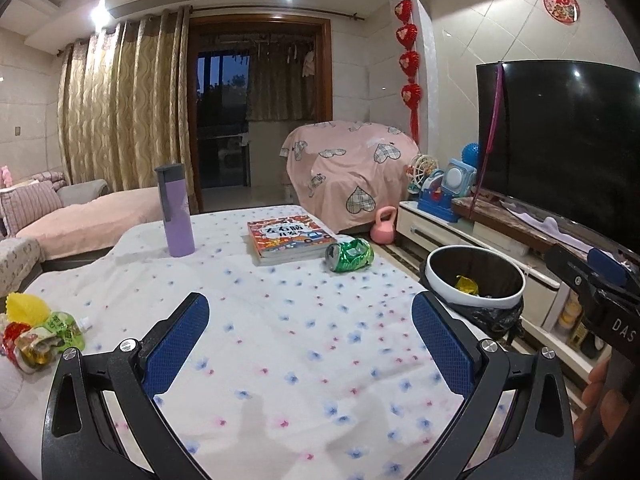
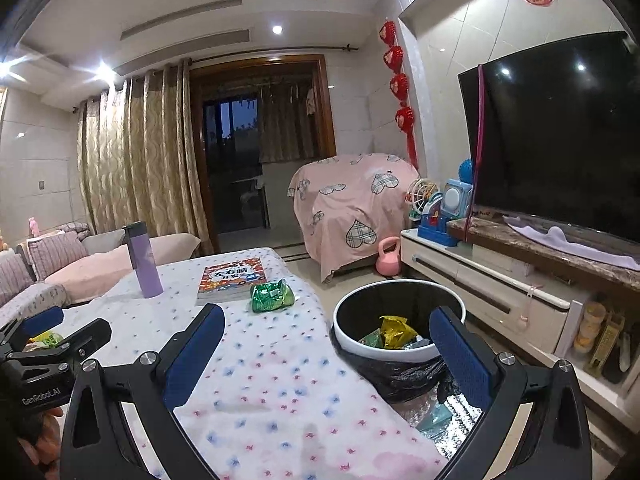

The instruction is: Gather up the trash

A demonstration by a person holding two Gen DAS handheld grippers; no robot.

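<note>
A crushed green can (image 1: 350, 255) (image 2: 273, 295) lies on the flowered tablecloth next to a book. Crumpled wrappers and a green pouch (image 1: 42, 330) (image 2: 46, 338) sit at the table's left edge. A white-rimmed bin (image 1: 475, 280) (image 2: 400, 322) lined with a black bag stands right of the table, holding several wrappers. My left gripper (image 1: 310, 334) is open over bare cloth, empty. My right gripper (image 2: 326, 348) is open and empty, spanning the table edge and the bin's near rim. Each gripper shows at the edge of the other's view.
A purple bottle (image 1: 176, 212) (image 2: 143, 259) stands upright at the table's far left, beside a colourful book (image 1: 290, 239) (image 2: 232, 280). A TV cabinet (image 2: 480, 284) with a large TV runs along the right. A pink kettlebell (image 1: 385, 226) sits on the floor; a sofa lies left.
</note>
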